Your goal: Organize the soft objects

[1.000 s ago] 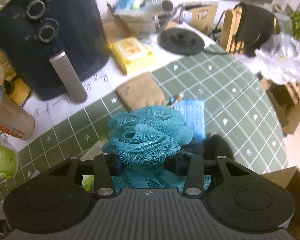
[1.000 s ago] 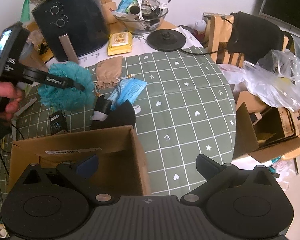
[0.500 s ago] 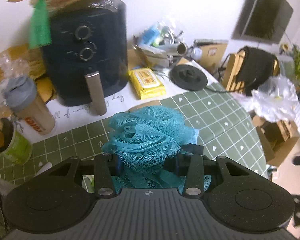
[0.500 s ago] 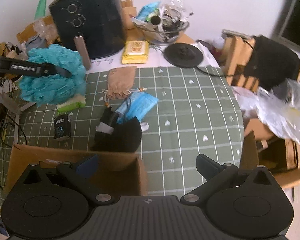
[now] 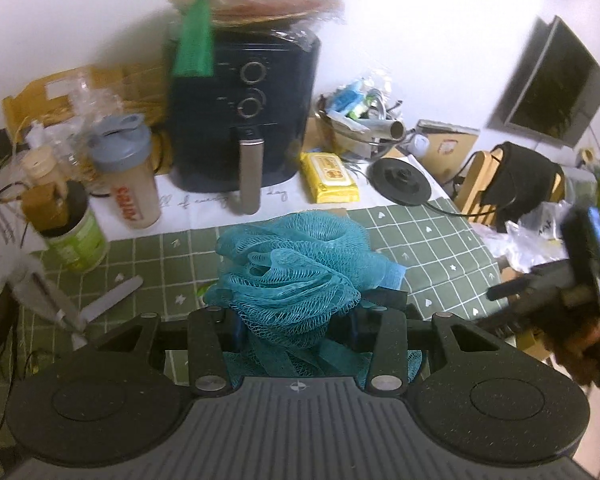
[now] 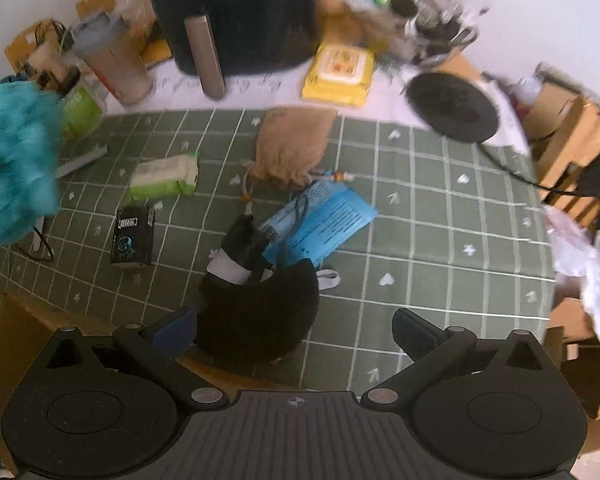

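Your left gripper [image 5: 292, 322] still pinches the teal bath sponge [image 5: 296, 268], now lifted higher off the table. Your right gripper [image 6: 296, 326], jaws spread, has swung in over the black fuzzy thing [image 6: 260, 312] at six o'clock: likely your next pickup.

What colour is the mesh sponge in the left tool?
Teal blue mesh sponge, clearest in the left wrist view, clamped in the left tool.

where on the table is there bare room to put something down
Bare green cloth lies right of the blue packet, up to the black disc. Crowded: the back row by the air fryer, and around the black pouch.
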{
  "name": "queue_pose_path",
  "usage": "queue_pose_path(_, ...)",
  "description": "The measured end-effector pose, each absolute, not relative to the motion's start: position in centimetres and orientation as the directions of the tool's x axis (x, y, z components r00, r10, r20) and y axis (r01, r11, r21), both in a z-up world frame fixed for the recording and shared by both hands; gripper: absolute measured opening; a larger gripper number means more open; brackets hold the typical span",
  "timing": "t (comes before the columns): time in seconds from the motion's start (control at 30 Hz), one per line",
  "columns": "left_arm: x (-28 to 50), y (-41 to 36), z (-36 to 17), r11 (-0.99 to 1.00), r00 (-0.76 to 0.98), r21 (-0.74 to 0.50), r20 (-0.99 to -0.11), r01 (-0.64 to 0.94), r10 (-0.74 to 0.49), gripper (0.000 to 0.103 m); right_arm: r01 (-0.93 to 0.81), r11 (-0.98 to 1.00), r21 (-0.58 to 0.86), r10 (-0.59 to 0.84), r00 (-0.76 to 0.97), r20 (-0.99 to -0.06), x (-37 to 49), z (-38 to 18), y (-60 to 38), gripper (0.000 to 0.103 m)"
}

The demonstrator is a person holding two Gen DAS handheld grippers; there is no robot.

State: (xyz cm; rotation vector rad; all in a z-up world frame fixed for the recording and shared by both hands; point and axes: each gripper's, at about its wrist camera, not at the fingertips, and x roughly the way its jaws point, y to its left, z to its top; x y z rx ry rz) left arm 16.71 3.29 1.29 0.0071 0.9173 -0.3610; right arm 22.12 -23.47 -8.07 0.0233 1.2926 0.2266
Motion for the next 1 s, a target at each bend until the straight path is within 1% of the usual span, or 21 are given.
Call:
queue_pose_path(0.2,15.2,5.0,1.1,0.951,0.554,-0.167,-0.781,0.259,-0.288,0.042,-0.047,0.961,0.272,0.276,0.114,-0.955,26.3,-12.1,-23.8,0.103)
queue_pose_path(0.33,14.3,5.9,0.9,0.956,0.55,-0.181,-0.786,0.23,-0.281,0.042,0.067,0.95,0.305,0.305,0.005,-0.952,28.4,-15.7,-24.3,0.103)
queue_pose_path(0.4,13.8,6.3,0.9,0.958,0.55,-0.185,-0.787,0.22,-0.279,0.042,0.121,0.949,0.293,0.3,-0.048,-0.953,29.1,-17.3,-24.5,0.1)
queue_pose_path(0.43,13.6,6.4,1.0,0.958,0.55,-0.186,-0.788,0.218,-0.278,0.042,0.138,0.946,0.293,0.304,-0.071,-0.95,29.3,-17.8,-24.6,0.098)
queue_pose_path(0.47,13.4,6.4,1.0,0.958,0.549,-0.186,-0.788,0.217,-0.277,0.042,0.159,0.939,0.306,0.322,-0.088,-0.943,29.5,-18.3,-24.8,0.09)
queue_pose_path(0.57,13.2,6.4,1.1,0.96,0.549,-0.185,-0.79,0.211,-0.273,0.042,0.185,0.932,0.313,0.338,-0.122,-0.933,29.8,-19.1,-25.2,0.088)
queue_pose_path(0.6,13.1,6.3,1.1,0.96,0.549,-0.185,-0.79,0.21,-0.273,0.042,0.189,0.934,0.302,0.33,-0.134,-0.935,29.8,-19.5,-25.2,0.082)
queue_pose_path(0.63,13.0,6.3,1.2,0.96,0.55,-0.187,-0.789,0.21,-0.274,0.042,0.2,0.928,0.314,0.344,-0.14,-0.928,29.9,-19.8,-25.3,0.081)
queue_pose_path(0.67,12.9,6.2,1.2,0.959,0.55,-0.189,-0.788,0.211,-0.277,0.042,0.218,0.916,0.337,0.371,-0.139,-0.918,29.8,-20.0,-25.6,0.075)
queue_pose_path(0.7,12.8,6.2,1.3,0.959,0.551,-0.191,-0.787,0.211,-0.278,0.042,0.236,0.902,0.362,0.399,-0.135,-0.907,29.7,-20.1,-25.8,0.067)
queue_pose_path(0.73,12.7,6.1,1.3,0.958,0.551,-0.192,-0.786,0.213,-0.28,0.042,0.24,0.899,0.366,0.403,-0.131,-0.906,29.7,-20.0,-25.9,0.067)
queue_pose_path(0.87,12.3,5.9,1.4,0.956,0.55,-0.198,-0.784,0.217,-0.287,0.042,0.241,0.892,0.382,0.411,-0.084,-0.908,29.1,-19.5,-25.9,0.059)
queue_pose_path(1.0,12.0,5.8,1.6,0.956,0.552,-0.198,-0.782,0.217,-0.288,0.042,0.23,0.874,0.428,0.435,0.023,-0.9,28.2,-17.8,-26.4,0.054)
